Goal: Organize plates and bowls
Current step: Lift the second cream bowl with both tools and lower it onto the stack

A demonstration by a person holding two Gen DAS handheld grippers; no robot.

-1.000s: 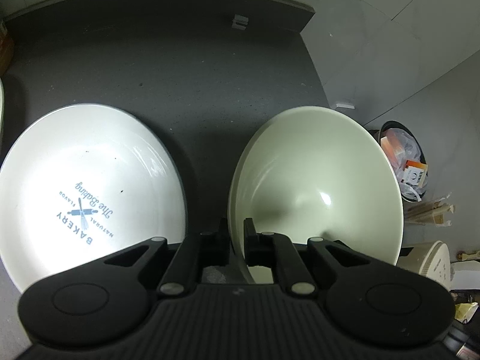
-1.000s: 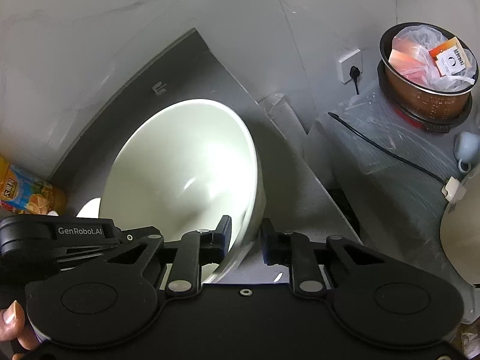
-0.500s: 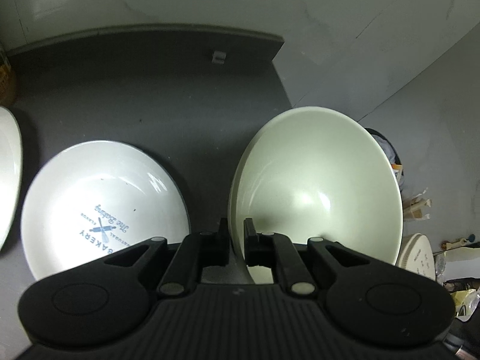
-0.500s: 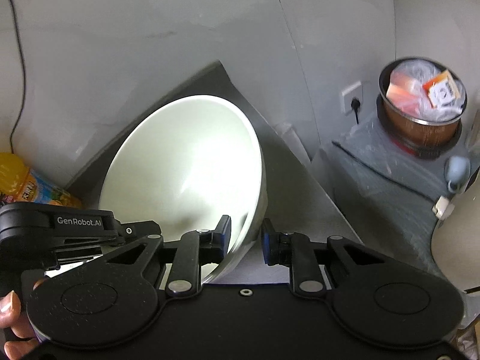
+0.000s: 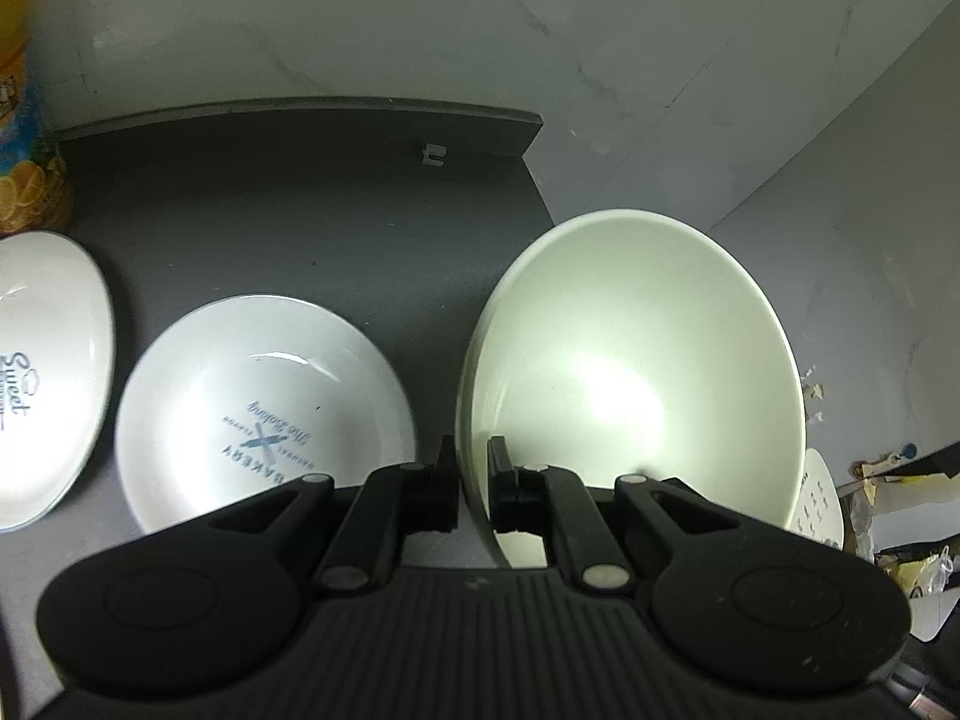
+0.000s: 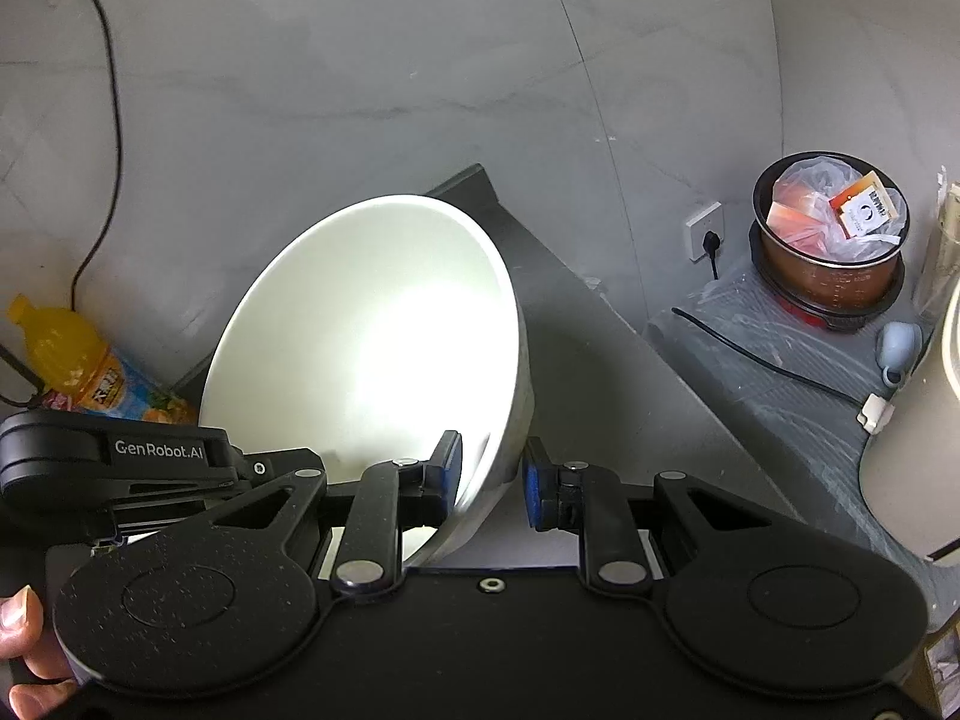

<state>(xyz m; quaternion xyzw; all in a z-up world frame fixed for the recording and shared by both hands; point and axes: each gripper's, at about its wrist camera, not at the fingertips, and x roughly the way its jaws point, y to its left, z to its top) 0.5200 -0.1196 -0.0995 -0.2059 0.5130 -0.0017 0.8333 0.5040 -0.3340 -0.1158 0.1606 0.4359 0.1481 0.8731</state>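
**A:** What's on the left wrist view?

**B:** My left gripper [image 5: 471, 480] is pinching the near rim of the pale green bowl [image 5: 636, 372], one finger inside the wall and one outside. The bowl tips up and away from the jaws, clear of the dark counter [image 5: 300, 228], I think so I can carry it to a stack. Left of the jaws, down on the counter, lie the Bakery plate [image 5: 264, 414] and, further left, the Sweet plate [image 5: 48, 384].

**A:** And the right wrist view?

**B:** My right gripper [image 6: 489, 480] straddles the same bowl's [image 6: 372, 348] rim. The jaws stand apart: the left pad is close against the inside, while the right pad shows a gap from the outer wall. So I judge it is steadying, not gripping. The juice bottle [image 6: 84, 366] stands far left of the jaws.
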